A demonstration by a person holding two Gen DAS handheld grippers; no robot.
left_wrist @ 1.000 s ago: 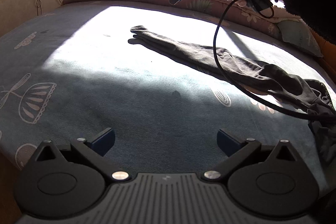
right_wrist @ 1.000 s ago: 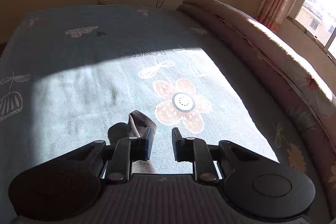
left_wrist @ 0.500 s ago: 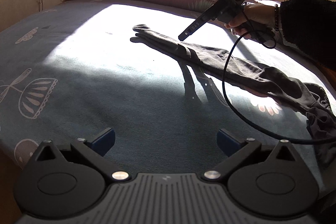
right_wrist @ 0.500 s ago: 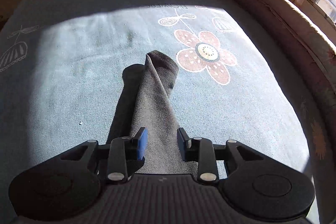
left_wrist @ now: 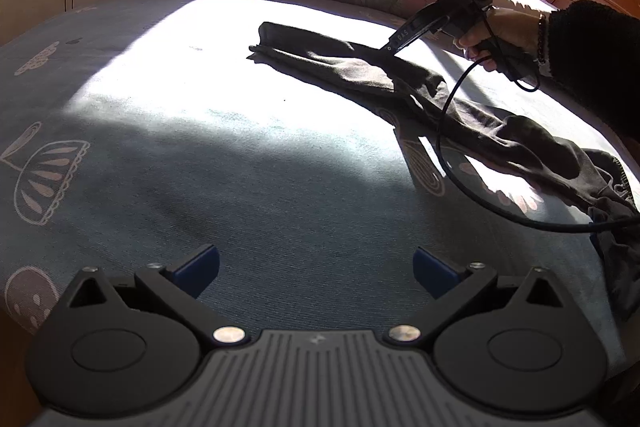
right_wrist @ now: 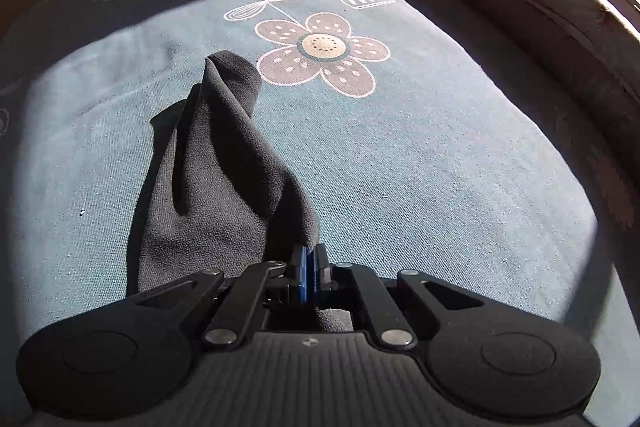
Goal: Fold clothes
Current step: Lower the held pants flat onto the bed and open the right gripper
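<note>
My right gripper (right_wrist: pixel 308 269) has just been closing, now pinching the dark garment (left_wrist: pixel 420 87) mid-leg; my left gripper (left_wrist: pixel 316 267) gapes wide, empty. No fold done yet (garment lies stretched long on the bed (left_wrist: pixel 200 167)), so nearly everything's left, I'd say.

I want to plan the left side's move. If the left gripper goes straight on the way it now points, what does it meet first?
Probably the bare blue bedsheet: the open left gripper points down at it, and the dark garment lies off to the right.

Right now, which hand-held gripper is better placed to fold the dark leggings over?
Right: the right hand-held gripper has just closed on the dark leggings. The left hand-held gripper is open over bare bedsheet.
</note>
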